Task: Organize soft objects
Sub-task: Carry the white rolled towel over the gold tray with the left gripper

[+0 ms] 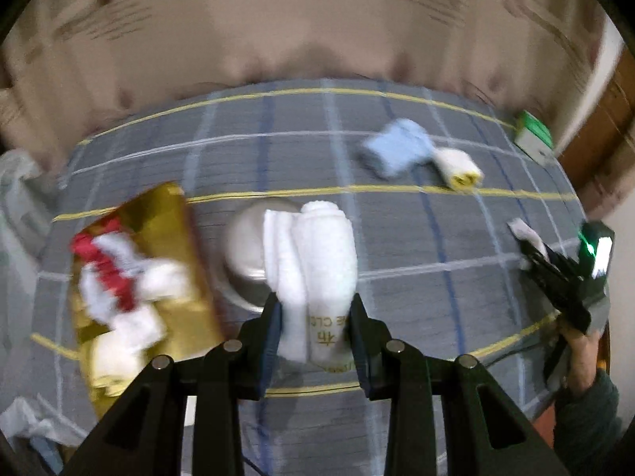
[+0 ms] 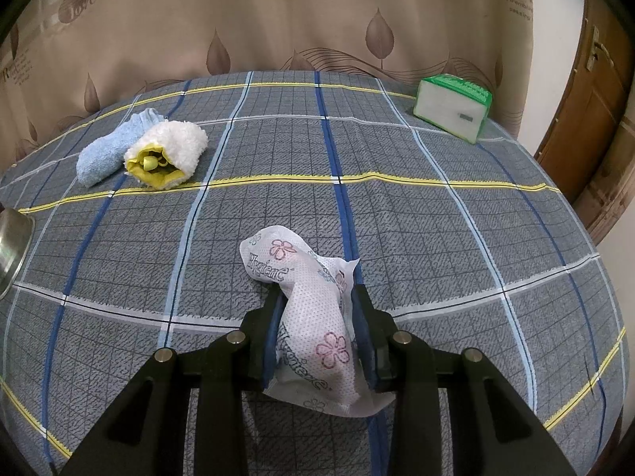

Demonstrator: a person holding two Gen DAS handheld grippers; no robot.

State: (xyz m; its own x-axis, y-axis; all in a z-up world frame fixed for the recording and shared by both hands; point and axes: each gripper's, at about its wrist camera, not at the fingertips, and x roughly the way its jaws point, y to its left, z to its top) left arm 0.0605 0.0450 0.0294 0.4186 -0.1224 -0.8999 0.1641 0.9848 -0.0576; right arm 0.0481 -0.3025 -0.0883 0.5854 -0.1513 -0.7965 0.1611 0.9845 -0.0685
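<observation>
My left gripper (image 1: 316, 309) is shut on a rolled white towel (image 1: 317, 261) with gold lettering, held above the checked grey tablecloth (image 1: 397, 238). To its left lies a gold tray (image 1: 174, 238) with red and white soft items (image 1: 119, 273). My right gripper (image 2: 317, 305) is shut on a white tissue pack with pink flowers (image 2: 313, 313), low over the cloth; it also shows in the left wrist view (image 1: 528, 242). A light blue sock (image 2: 111, 146) and a white fluffy mitt with yellow lining (image 2: 166, 154) lie together at the far left; both show in the left wrist view.
A metal bowl (image 1: 246, 246) sits behind the towel; its rim shows in the right wrist view (image 2: 12, 238). A green and white tissue box (image 2: 452, 107) stands at the far right corner. A leaf-print curtain (image 2: 278, 20) hangs behind the table. A wooden door (image 2: 595, 99) is at right.
</observation>
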